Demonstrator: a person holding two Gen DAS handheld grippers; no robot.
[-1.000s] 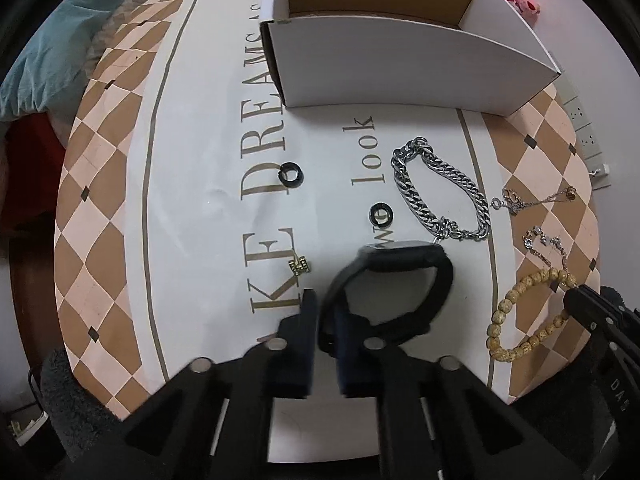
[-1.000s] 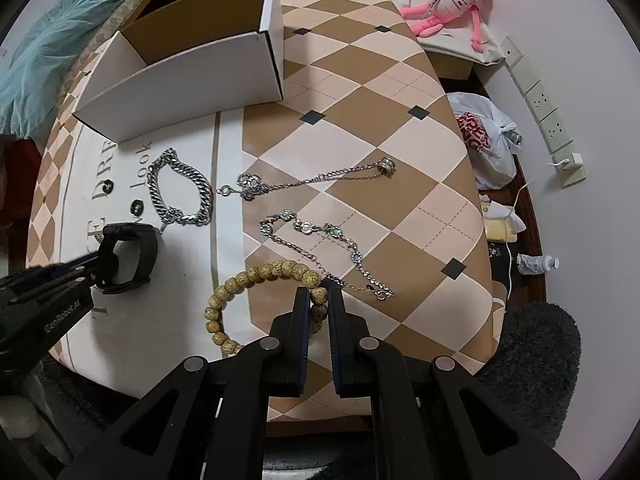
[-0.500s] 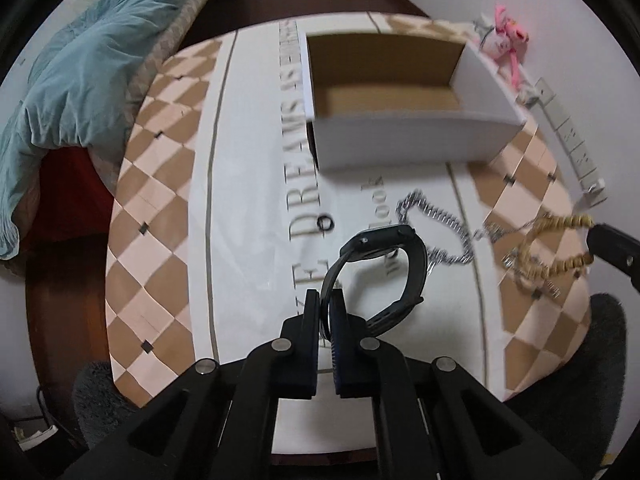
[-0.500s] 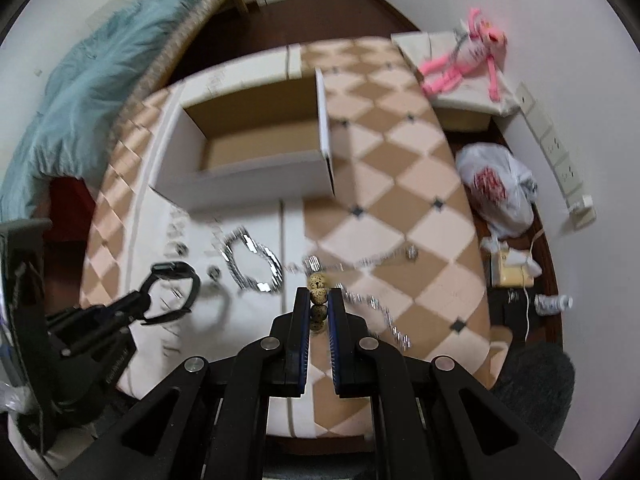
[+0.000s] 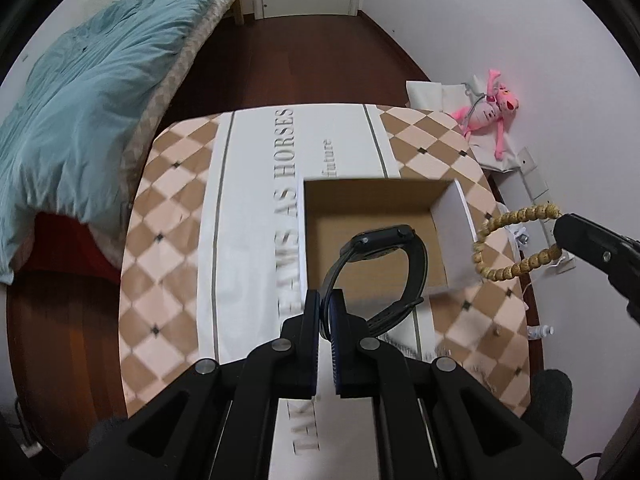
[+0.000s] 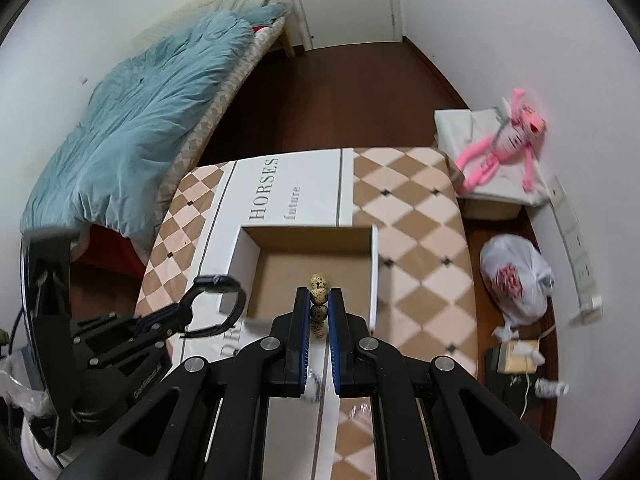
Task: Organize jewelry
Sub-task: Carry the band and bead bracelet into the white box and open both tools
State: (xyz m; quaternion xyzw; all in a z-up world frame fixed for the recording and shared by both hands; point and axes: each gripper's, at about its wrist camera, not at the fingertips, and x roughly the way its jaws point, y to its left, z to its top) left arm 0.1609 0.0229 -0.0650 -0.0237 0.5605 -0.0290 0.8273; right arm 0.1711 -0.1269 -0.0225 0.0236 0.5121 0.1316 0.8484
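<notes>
Dangling loop-forward, watch (image 5: 380, 268) pinched by left gripper (image 5: 325, 312).

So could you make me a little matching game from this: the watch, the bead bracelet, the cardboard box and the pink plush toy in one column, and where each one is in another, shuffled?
Things:
1. black watch
2. bead bracelet
3. cardboard box
4. pink plush toy

Places:
A. open on the patterned tablecloth
B. pinched by its strap in the left gripper
C. on a white bundle by the wall
D. clamped in the right gripper

Pairs: 1-B, 2-D, 3-A, 4-C
</notes>
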